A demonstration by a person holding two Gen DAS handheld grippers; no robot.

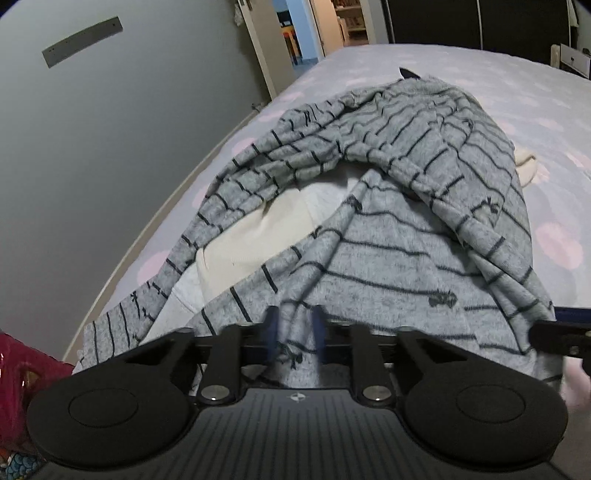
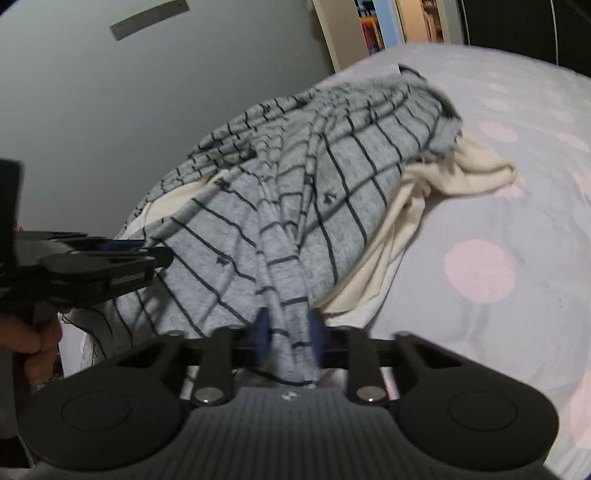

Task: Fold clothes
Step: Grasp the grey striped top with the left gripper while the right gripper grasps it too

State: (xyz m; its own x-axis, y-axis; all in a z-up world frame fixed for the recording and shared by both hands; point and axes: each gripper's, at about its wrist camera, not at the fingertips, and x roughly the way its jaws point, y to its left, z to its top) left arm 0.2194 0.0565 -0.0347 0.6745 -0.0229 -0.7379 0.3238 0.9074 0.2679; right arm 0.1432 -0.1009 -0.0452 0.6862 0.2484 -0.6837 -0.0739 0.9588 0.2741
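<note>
Here, nearest to us, both grippers have a pinch of cloth. The left gripper (image 1: pixel 293 332) has its blue fingers (image 1: pixel 269 328) drawn in on a gathered bit of the near hem of the grey striped garment (image 1: pixel 388 236), and the right gripper (image 2: pixel 286 334) does the same a little further along that hem, its fingers (image 2: pixel 263 328) pressed against a bunched rope of the fabric. From the right wrist view we can see the left gripper off to the side, with the person's hand (image 2: pixel 33 343) wrapped round its handle; the two grippers sit near each other along the same edge.

The garment lies crumpled in a mound on the bed (image 2: pixel 480 332), running away from us toward the far side, with its folds twisted and fanning out from the two pinch points. Under it, and poking out on the right and through a gap on the left, is a cream cloth (image 2: pixel 476 166), which looks like a second piece of clothing.

We judge the striped piece to be a light, soft knit: it drapes and ropes up easily, will not hold a shape by itself, and should slide over the sheet with little drag. It may catch and pull the cream piece along. The best hold, we think, is at the two corners of the hem, set well apart, so that it hangs flat when lifted; the present grips look rather close together.

Beyond the bed stand a plain wall and an open doorway (image 1: pixel 295 33).
</note>
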